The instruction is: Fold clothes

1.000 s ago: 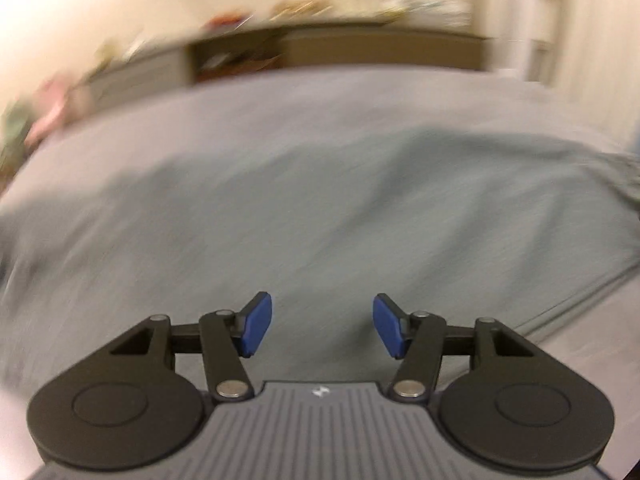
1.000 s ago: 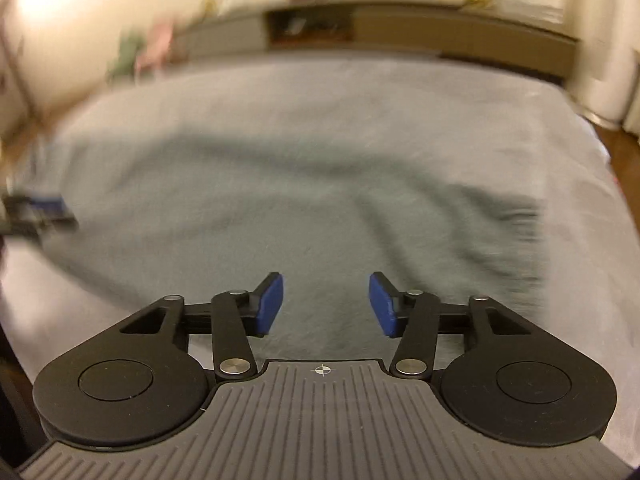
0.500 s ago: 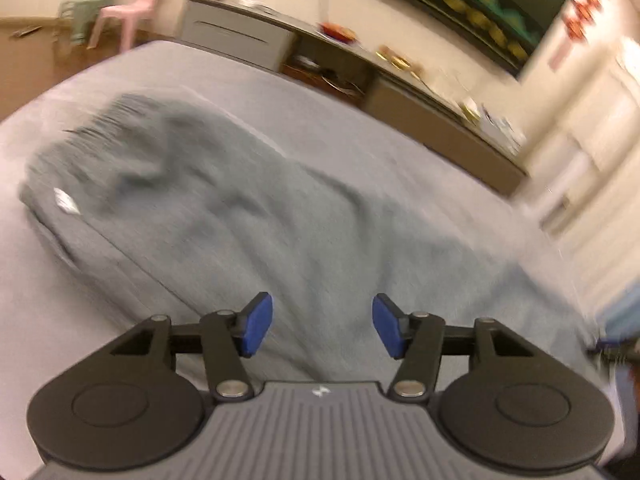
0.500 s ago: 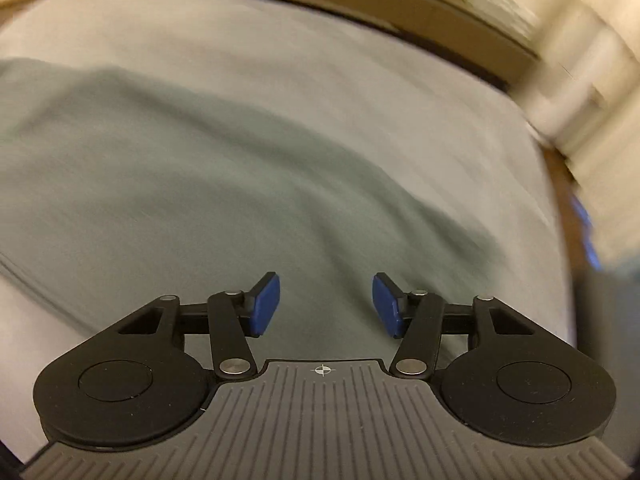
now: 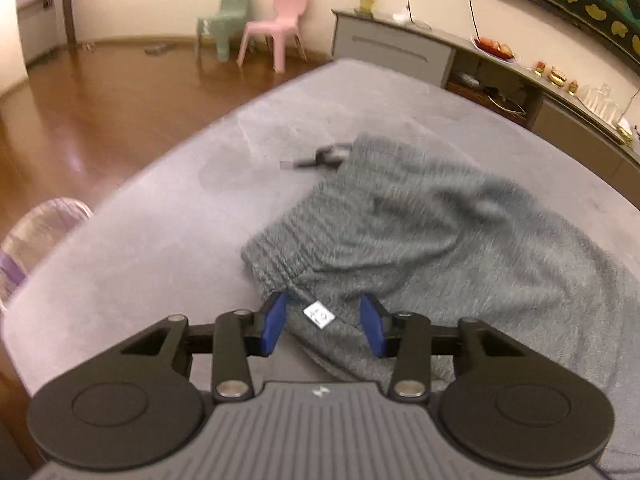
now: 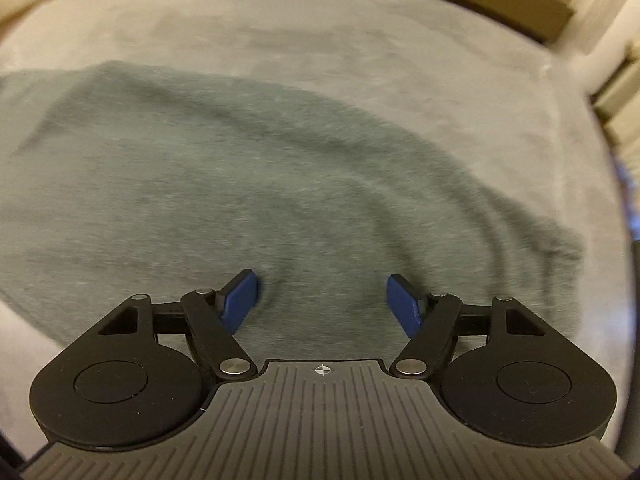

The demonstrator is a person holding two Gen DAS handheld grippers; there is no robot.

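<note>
Now the left tool (image 5: 323, 322) is closing w/ the grey sweatpants (image 5: 420, 240) waistband corner (by the white label (image 5: 319, 314)) between its pads, not yet pinched. Push deeper to catch both layers. Right tool (image 6: 322, 300) is opening over the fabric, nothing gripped.

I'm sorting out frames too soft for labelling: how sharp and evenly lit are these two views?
Left wrist view: warm indoor light, grey sweatpants smeared by motion, pink chair fairly crisp, fisheye bends the bed. Right wrist view: cloth streaked, background blurred, corners dark.

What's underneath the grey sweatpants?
The grey knitted sweatpants lie on a light grey suede-like bed cover, which shows all round them. Whatever sits directly beneath the fabric is covered, so it cannot be seen.
</note>
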